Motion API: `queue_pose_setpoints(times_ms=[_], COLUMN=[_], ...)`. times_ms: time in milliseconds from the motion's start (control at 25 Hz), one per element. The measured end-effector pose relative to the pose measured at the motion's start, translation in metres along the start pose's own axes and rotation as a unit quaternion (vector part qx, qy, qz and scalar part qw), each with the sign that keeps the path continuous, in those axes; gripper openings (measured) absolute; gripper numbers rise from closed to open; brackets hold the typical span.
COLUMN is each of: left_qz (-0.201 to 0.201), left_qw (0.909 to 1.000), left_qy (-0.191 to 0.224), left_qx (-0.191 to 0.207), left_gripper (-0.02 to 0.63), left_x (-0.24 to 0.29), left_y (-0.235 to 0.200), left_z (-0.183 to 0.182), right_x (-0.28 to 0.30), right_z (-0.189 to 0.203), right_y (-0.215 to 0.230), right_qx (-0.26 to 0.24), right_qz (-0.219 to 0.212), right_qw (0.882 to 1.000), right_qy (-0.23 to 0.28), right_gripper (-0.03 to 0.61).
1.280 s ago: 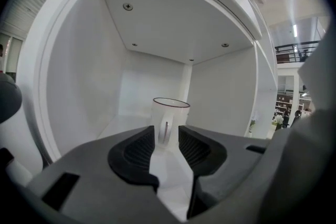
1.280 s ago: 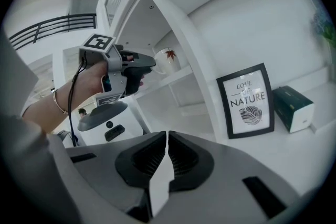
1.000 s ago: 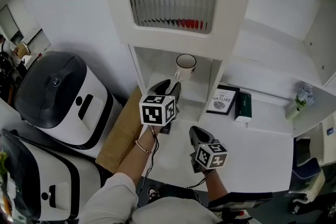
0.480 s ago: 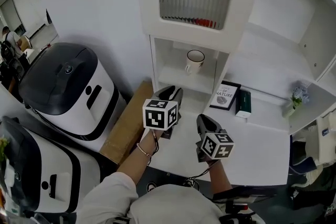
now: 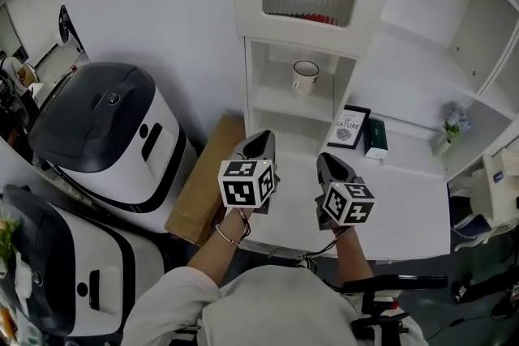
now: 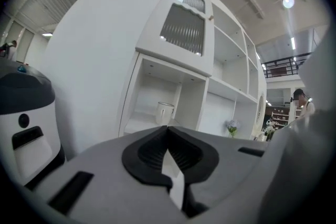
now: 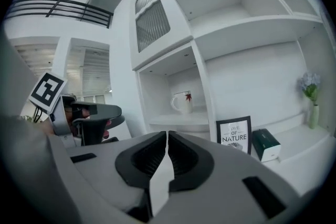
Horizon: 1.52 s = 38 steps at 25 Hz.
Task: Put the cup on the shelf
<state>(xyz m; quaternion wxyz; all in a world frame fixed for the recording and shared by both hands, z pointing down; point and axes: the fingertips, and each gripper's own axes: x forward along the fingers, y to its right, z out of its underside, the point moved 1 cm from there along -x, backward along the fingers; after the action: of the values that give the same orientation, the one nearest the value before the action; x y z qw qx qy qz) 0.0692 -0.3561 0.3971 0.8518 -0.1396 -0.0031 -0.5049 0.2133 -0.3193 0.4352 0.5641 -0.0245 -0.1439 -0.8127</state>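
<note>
The white cup (image 5: pixel 305 78) stands upright on a shelf board (image 5: pixel 280 100) in the narrow compartment of the white cabinet, with nothing holding it. It also shows as the cup (image 6: pixel 165 113) in the left gripper view and the cup (image 7: pixel 184 102), with a red leaf print, in the right gripper view. My left gripper (image 5: pixel 261 143) hangs well below and in front of the cup; its jaws are closing and meet at the left gripper (image 6: pixel 168 131) with nothing between them. My right gripper (image 5: pixel 328 164) is beside it, shut and empty, as at the right gripper (image 7: pixel 167 136).
A framed print (image 5: pixel 347 126), a dark green box (image 5: pixel 375 138) and a small vase of flowers (image 5: pixel 450 126) stand on the white desk (image 5: pixel 397 198). Two large black-and-white appliances (image 5: pixel 105 134) and a cardboard box (image 5: pixel 204 182) are at the left.
Both grippers have drawn back from the cabinet toward the person; the left one has moved away from the cup. The cup stays on the shelf.
</note>
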Motion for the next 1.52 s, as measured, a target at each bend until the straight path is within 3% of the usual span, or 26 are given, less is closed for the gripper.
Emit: queue_pose_setpoints(times_ms=[160, 400, 640, 1360, 1520], left_qz=[0.01, 0.057, 0.064, -0.002, -0.007], left_qw=[0.9997, 0.9979, 0.9975, 0.9998, 0.9998], left_qy=[0.022, 0.013, -0.001, 0.017, 0.013], left_qx=[-0.002, 0.029, 0.031, 0.005, 0.011], left_gripper=[0.008, 0.008, 0.008, 0.008, 0.008], left_x=[-0.017, -0.03, -0.036, -0.032, -0.031], left_y=[0.0, 0.015, 0.029, 0.029, 0.036], left_z=[0.003, 0.017, 0.028, 0.017, 0.02], right_x=[-0.017, -0.045, -0.061, -0.048, -0.052], right_z=[-0.003, 0.004, 0.003, -0.028, -0.027], right_y=[-0.004, -0.007, -0.003, 0.014, 0.019], right_qx=[-0.001, 0.014, 0.006, -0.015, -0.027], right_qz=[0.029, 0.071, 0.085, 0.032, 0.037], right_qw=[1.0, 0.997, 0.996, 0.999, 0.999], right_qy=[0.013, 0.033, 0.024, 0.029, 0.03], right_gripper=[0.032, 0.026, 0.025, 0.025, 0.023])
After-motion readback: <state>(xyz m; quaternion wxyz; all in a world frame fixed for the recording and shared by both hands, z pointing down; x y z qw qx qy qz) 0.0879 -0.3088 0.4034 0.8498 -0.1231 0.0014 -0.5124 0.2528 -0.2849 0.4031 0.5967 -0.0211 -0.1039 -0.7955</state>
